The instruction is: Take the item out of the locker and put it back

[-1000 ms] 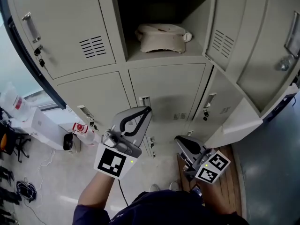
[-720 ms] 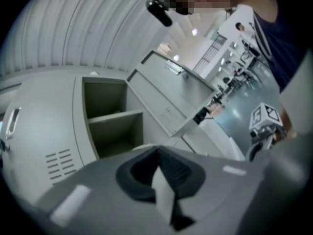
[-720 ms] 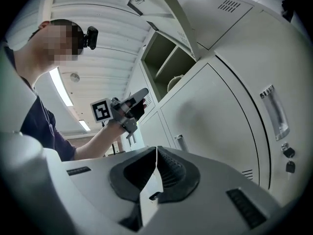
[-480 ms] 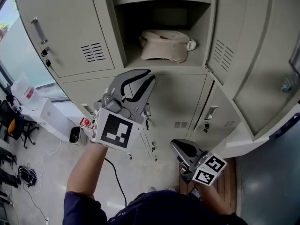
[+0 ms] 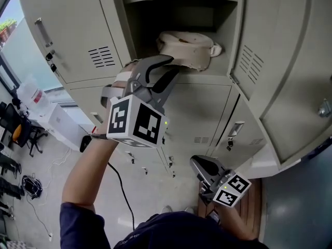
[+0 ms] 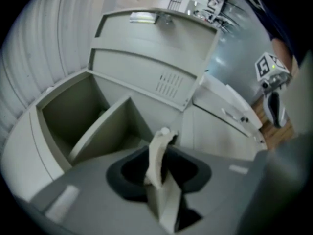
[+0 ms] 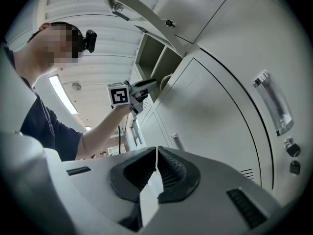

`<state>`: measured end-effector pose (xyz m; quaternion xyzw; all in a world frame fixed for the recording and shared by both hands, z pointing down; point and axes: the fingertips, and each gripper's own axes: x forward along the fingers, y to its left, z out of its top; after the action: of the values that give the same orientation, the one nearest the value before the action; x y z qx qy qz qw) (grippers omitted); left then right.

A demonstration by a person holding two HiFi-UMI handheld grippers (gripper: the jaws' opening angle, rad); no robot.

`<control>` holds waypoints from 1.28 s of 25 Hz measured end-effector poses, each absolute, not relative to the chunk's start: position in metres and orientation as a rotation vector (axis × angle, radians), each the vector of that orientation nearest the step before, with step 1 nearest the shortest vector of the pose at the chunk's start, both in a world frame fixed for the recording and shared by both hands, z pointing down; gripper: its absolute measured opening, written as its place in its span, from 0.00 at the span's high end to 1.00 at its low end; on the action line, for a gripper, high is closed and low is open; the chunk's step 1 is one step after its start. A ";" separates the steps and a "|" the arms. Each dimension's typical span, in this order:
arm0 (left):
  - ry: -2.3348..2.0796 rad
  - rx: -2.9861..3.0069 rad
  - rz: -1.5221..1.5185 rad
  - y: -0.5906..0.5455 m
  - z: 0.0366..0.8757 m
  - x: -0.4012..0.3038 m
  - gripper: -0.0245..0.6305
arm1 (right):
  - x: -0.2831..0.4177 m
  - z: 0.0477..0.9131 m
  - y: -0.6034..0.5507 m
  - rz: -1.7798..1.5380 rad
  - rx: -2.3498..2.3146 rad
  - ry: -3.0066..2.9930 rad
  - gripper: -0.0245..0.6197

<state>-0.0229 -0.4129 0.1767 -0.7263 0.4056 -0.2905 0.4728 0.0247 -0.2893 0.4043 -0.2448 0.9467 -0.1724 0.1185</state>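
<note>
Bank of beige metal lockers [image 5: 197, 108], one upper compartment [image 5: 176, 14] with its door open. Cream fabric item [image 5: 187, 45] lies on the compartment's shelf, towards the near edge. Left gripper [image 5: 174, 65] is raised level at the compartment mouth; its jaws have just been opening and stand apart, released, the item's near-left edge between the tips without being pressed. Right gripper [image 5: 193, 161] sits low and near, before the lower doors, jaws clenched together on nothing
</note>
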 end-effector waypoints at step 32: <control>1.033 -1.527 -0.924 -0.465 0.173 -0.016 0.91 | 0.038 0.413 -0.312 -0.553 -0.745 2.718 0.95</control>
<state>-0.0162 -0.4651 0.1735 -0.6352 0.4299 -0.3844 0.5138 0.0377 -0.3119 0.4131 -0.2569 0.9378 -0.1908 0.1343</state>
